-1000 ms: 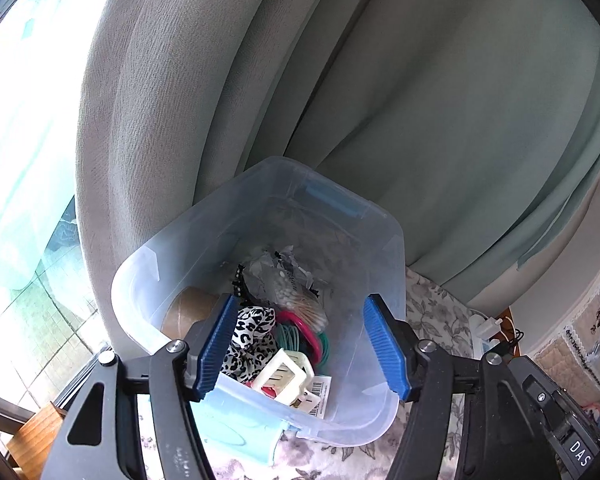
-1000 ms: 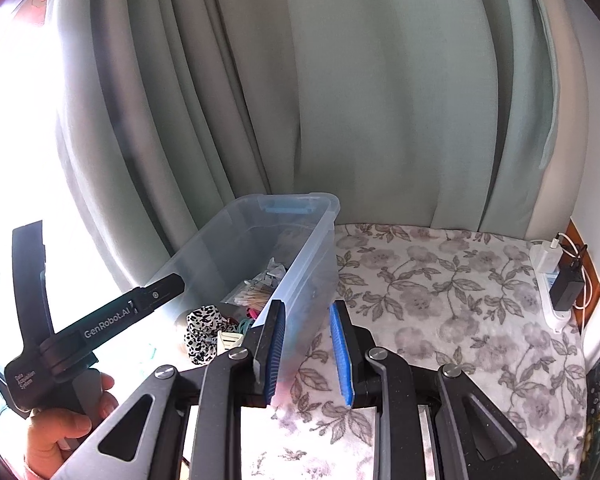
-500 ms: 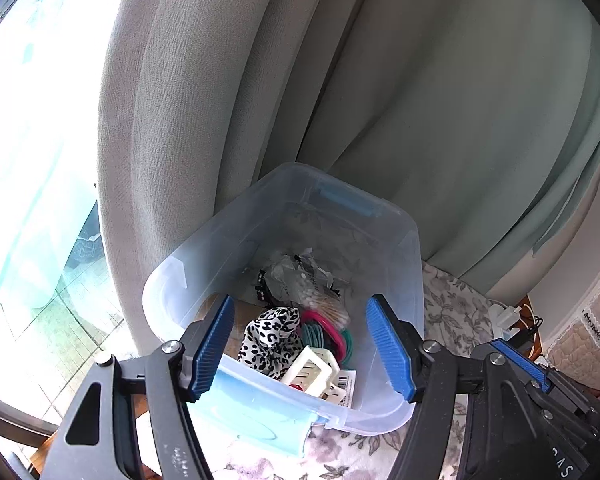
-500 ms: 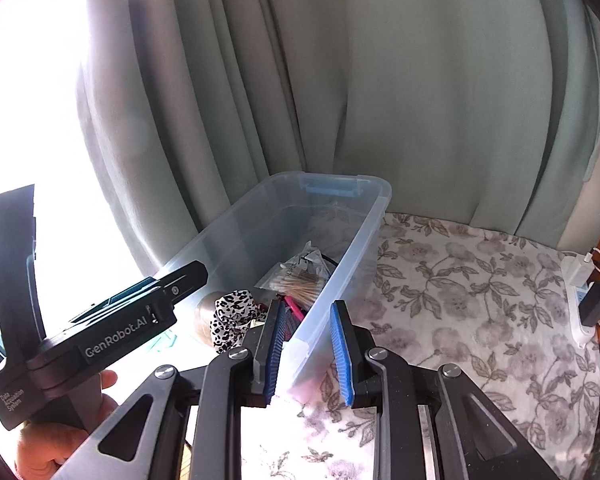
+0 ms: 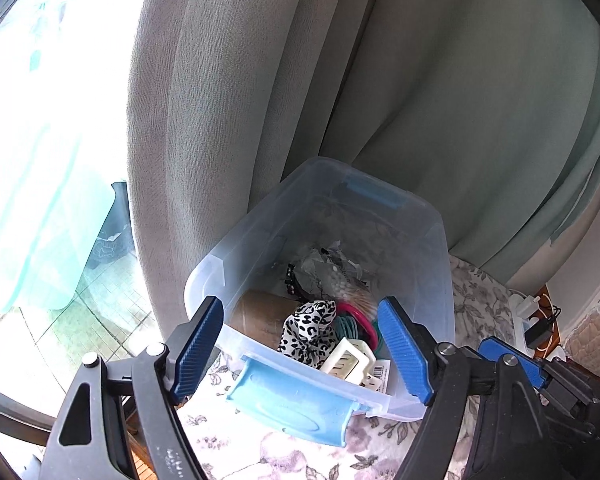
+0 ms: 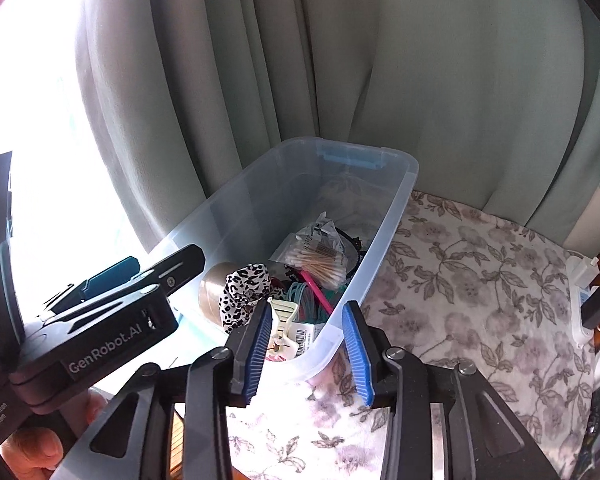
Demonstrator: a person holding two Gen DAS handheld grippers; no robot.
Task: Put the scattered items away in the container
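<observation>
A clear plastic bin (image 5: 252, 248) (image 6: 240, 220) with blue end latches (image 5: 292, 400) stands on the flowered cloth against the curtain. It holds a leopard scrunchie (image 5: 308, 324) (image 6: 246, 292), a brown tape roll (image 5: 260, 308) (image 6: 212, 284), a bag of cotton swabs (image 6: 320, 256), pink and green rings (image 5: 360, 326) and a cream hair claw (image 5: 346, 360) (image 6: 284, 320). My left gripper (image 5: 300, 348) is open wide, its fingers straddling the bin's near end. My right gripper (image 6: 307, 352) is open, with the bin's near right corner between its fingers and nothing held.
The flowered cloth (image 6: 460, 300) spreads to the right of the bin. A white power strip with a black charger (image 6: 580, 292) lies at its right edge. Grey-green curtains (image 6: 420, 80) hang just behind the bin, and a bright window (image 5: 40, 120) is to the left. A hand (image 6: 32, 448) holds the left gripper.
The right gripper's fingers have spread apart around the bin's near right wall. Both views have shifted and now look further down into the bin. The left gripper stays wide open.
</observation>
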